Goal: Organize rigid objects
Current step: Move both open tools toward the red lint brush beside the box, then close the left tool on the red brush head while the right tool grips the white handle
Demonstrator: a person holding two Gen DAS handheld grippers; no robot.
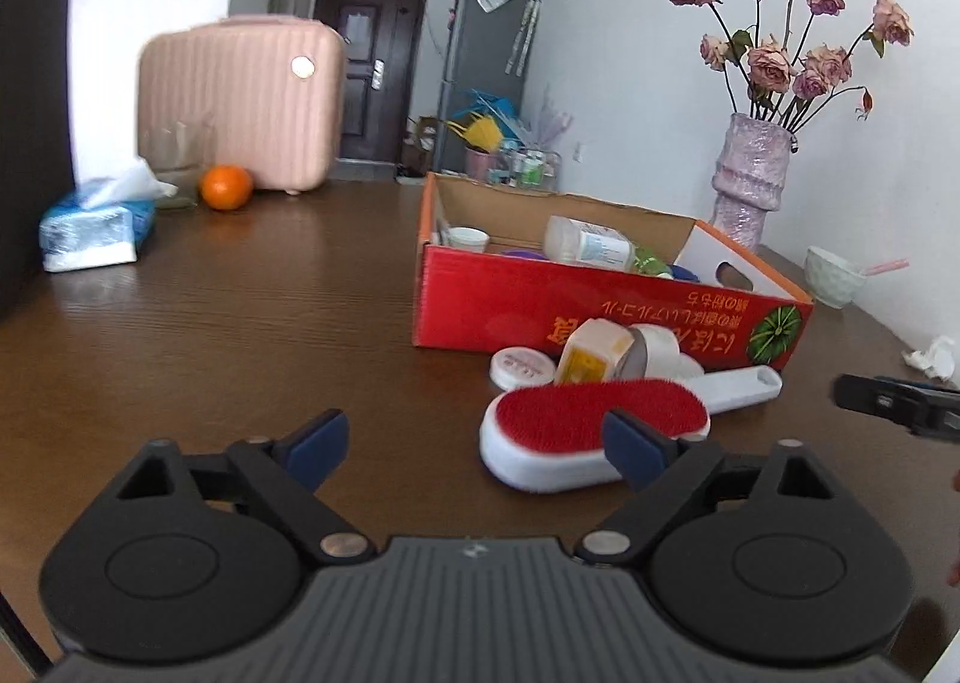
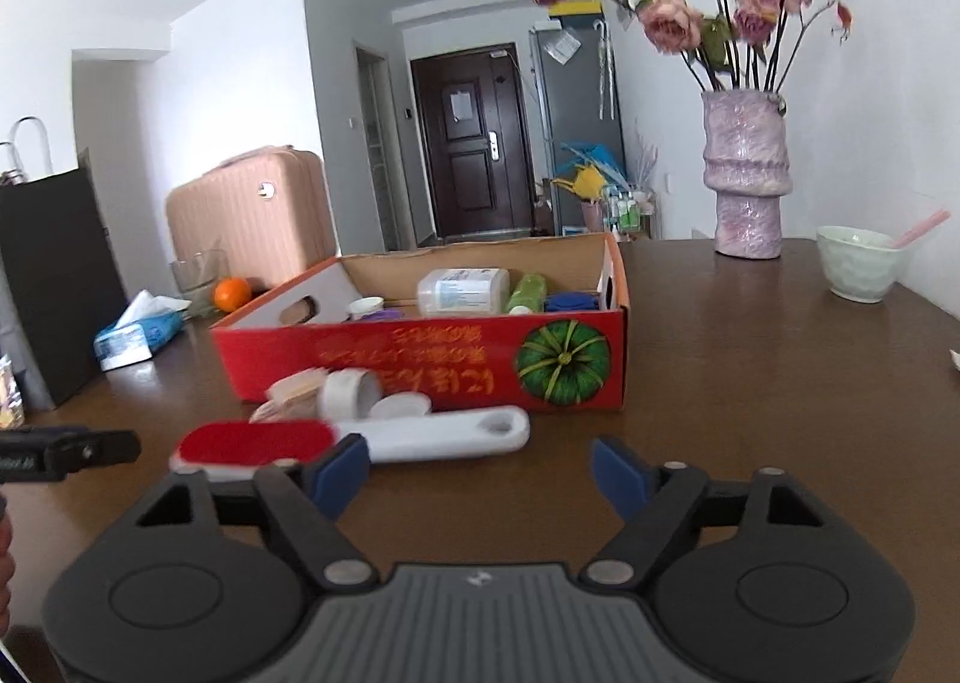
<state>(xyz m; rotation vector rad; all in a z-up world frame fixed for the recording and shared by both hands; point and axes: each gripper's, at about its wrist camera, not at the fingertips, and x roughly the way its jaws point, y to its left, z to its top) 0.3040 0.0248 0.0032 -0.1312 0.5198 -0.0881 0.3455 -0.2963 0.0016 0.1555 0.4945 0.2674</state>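
- Currently, both the left gripper [image 1: 477,452] and right gripper [image 2: 480,473] are held wide apart, gripping nothing.
- A lint brush [image 1: 591,431] is seen on the desk, just before the red box [image 1: 600,317].
- Probably light and stiff; its white handle [image 2: 444,434] is best grasped.

White-handled red brush [image 1: 591,431] lies flat before the red box [image 1: 606,305].

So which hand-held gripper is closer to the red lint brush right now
Left. The left hand-held gripper has one fingertip overlapping the red lint brush; the right hand-held gripper sits off toward its handle end.
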